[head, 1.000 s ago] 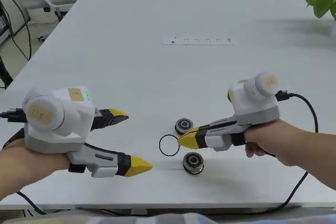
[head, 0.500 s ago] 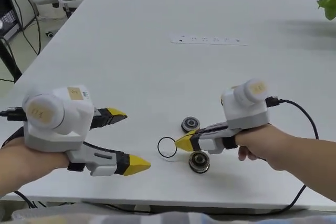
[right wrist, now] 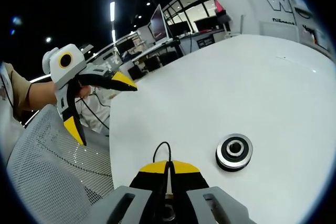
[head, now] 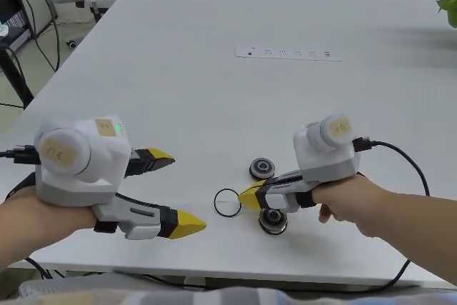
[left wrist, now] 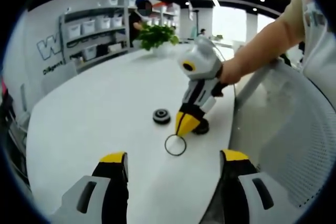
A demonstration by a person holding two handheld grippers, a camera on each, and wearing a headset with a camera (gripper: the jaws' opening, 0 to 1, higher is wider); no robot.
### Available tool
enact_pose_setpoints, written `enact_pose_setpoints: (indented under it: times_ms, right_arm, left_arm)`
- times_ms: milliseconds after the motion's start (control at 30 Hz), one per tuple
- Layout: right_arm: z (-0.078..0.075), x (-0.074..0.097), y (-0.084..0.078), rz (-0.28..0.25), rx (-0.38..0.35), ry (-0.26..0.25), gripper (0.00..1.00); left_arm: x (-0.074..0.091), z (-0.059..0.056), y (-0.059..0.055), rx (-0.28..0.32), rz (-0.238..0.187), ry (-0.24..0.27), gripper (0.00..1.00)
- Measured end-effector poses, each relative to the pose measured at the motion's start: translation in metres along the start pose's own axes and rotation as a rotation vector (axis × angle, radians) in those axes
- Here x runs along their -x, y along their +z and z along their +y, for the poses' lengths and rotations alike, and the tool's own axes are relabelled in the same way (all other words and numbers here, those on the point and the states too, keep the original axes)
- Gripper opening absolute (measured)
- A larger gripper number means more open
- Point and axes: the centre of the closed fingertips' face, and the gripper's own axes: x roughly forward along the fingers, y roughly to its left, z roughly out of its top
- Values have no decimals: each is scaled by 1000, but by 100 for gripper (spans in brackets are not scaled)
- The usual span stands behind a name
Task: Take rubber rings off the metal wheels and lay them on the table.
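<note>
Head view: from your headset you look forward and down across the near edge of the white table (head: 214, 69), with your left gripper (head: 184, 191) and right gripper (head: 246, 196) close below you.
Left gripper view: sits low over the table, looks along its spread jaws and faces the right gripper's tips from nearby.
Right gripper view: sits just above the tabletop, looks along its closed jaws and faces your left gripper, very near the work.
Shared: all three views take in the rubber ring (head: 216, 203) and the farther metal wheel (head: 262, 169). Each gripper view catches the other gripper.

Matt white table (head: 214, 69), black rubber ring (head: 228, 203) (thin), glossy metal wheels (head: 262, 169)
</note>
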Motion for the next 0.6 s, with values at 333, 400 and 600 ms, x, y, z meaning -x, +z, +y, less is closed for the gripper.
enact_pose_setpoints:
  times_ms: [333,400,600]
  right_arm:
    - [-1,1,0,-5,2,-4,8]
    - [-1,2,1,-9,8,-6,11]
    - [2,10,7,-37,-14,6,18]
  left_arm:
    - [-2,0,-1,2,5,-2,72]
    - [-2,-1,0,-1,3,-3,72]
    - [-3,0,5,-2,-2,-8,71]
